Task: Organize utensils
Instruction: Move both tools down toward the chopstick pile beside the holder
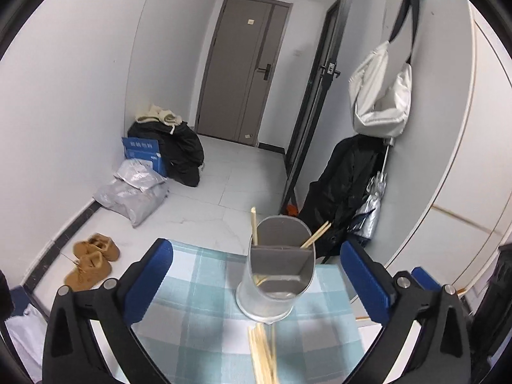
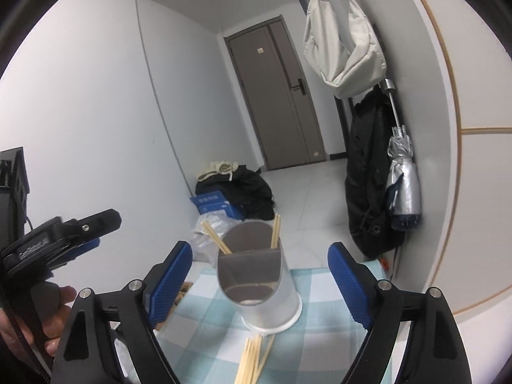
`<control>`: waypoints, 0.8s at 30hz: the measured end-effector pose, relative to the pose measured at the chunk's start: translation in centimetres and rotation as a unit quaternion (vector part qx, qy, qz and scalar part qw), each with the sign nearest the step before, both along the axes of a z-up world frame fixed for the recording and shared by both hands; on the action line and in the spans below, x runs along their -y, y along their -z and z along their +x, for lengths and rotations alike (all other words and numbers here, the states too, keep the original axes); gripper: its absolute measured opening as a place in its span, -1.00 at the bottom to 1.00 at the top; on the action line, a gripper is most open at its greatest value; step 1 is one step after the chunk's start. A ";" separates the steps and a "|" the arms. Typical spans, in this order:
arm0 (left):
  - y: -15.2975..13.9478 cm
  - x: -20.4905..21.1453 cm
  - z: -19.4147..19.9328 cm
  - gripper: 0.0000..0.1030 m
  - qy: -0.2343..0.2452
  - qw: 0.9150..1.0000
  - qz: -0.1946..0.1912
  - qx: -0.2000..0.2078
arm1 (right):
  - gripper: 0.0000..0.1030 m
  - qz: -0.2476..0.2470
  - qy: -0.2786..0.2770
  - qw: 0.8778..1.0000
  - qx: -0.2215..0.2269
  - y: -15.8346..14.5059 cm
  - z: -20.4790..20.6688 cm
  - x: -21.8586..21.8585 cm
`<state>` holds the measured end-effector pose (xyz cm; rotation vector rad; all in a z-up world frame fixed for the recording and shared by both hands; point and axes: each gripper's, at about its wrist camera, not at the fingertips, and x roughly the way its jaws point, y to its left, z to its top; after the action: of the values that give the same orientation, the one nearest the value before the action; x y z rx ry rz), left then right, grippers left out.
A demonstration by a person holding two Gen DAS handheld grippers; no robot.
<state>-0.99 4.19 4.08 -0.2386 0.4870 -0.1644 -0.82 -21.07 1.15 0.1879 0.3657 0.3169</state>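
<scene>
Both tongs stand spread wide with nothing between the blue ribbed pads: the left gripper (image 1: 256, 275) frames the holder from its own camera, and the right gripper (image 2: 260, 275) does the same from the other side. Neither set of pads touches anything.

Between them stands the grey cylindrical utensil holder with an inner divider (image 1: 276, 265), upright on the pale blue-and-white checked tablecloth (image 1: 195, 288). A few light wooden chopsticks (image 1: 315, 235) already lean in its far compartment, tips sticking out over the rim. Just in front of its base lies a loose bundle of more wooden chopsticks (image 2: 252, 361), flat on the cloth and fanned slightly — the part of the job that looks undone.

The risks, as I judge them: the holder looks tall and light, so a pad brushing its wall during a reach could tip it and spill what is inside. The flat sticks are thin and round — a pinch could catch only some, or let them roll and scissor apart. Lowered carelessly, their ends may strike the divider or the leaning sticks instead of dropping in.
</scene>
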 end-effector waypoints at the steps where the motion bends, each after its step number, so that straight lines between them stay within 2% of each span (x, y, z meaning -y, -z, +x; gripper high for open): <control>1: 0.2 0.4 -0.3 0.98 0.000 1.000 0.012 0.005 | 0.70 -0.004 -0.001 1.000 0.000 0.2 -0.2 -0.1; 5: 1.2 0.9 -1.1 0.98 0.000 0.999 0.033 0.006 | 0.74 -0.018 0.000 1.000 -0.002 1.2 -0.9 -0.3; 13: 3.7 0.5 -1.6 0.98 -0.016 0.999 0.031 -0.005 | 0.76 -0.035 0.007 0.999 -0.020 3.8 -1.4 -0.2; 24: 8.2 0.0 -0.1 0.98 -0.032 0.997 0.029 -0.057 | 0.76 -0.060 0.017 0.995 -0.081 7.7 0.0 0.1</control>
<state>-1.06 4.21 -4.09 -0.2073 0.5962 -0.0738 -0.80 -21.19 -6.51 0.1012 0.5398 0.2464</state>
